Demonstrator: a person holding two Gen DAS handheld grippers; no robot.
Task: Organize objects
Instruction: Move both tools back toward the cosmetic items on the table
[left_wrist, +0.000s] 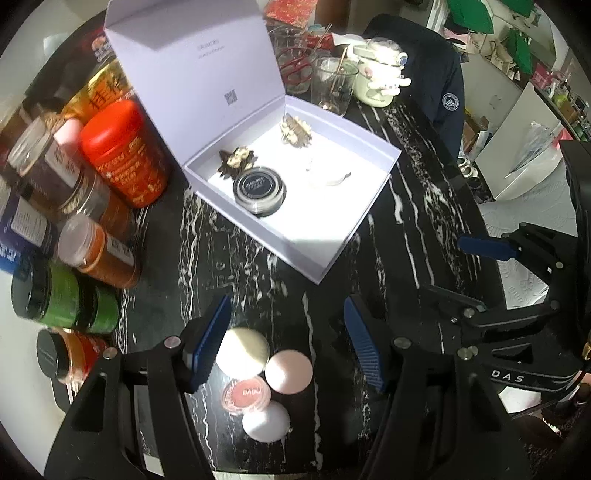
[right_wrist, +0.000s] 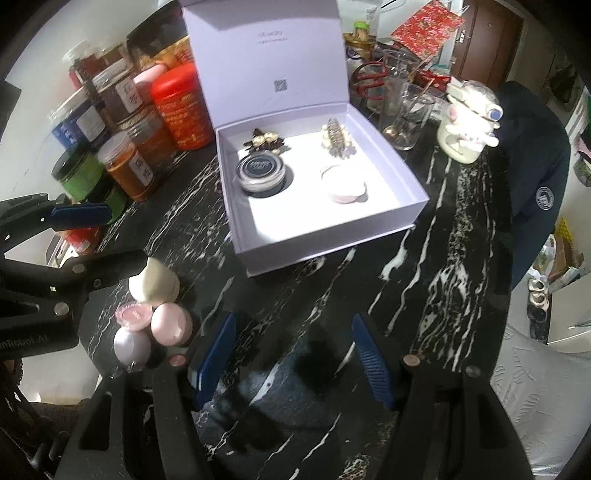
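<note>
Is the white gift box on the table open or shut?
Open. The white gift box has its hinged lid standing upright behind it, exposing the dark round tin and hair clips inside.

I can't read the box lid print (right_wrist: 271, 35); it's too small. My left fingers (left_wrist: 207, 347) partly hide the cream puff (left_wrist: 242, 352)

Both cameras ride just behind their own fingers and look steeply down along them at the black marbled counter (left_wrist: 406, 206), from close above it. The left wrist view's fingers (left_wrist: 212, 343) frame a cluster of small round cosmetic pieces (left_wrist: 264, 376). Beyond both pairs of fingers lies the shared open white box (right_wrist: 325, 236). Each view also catches the other tool at its edge.
</note>
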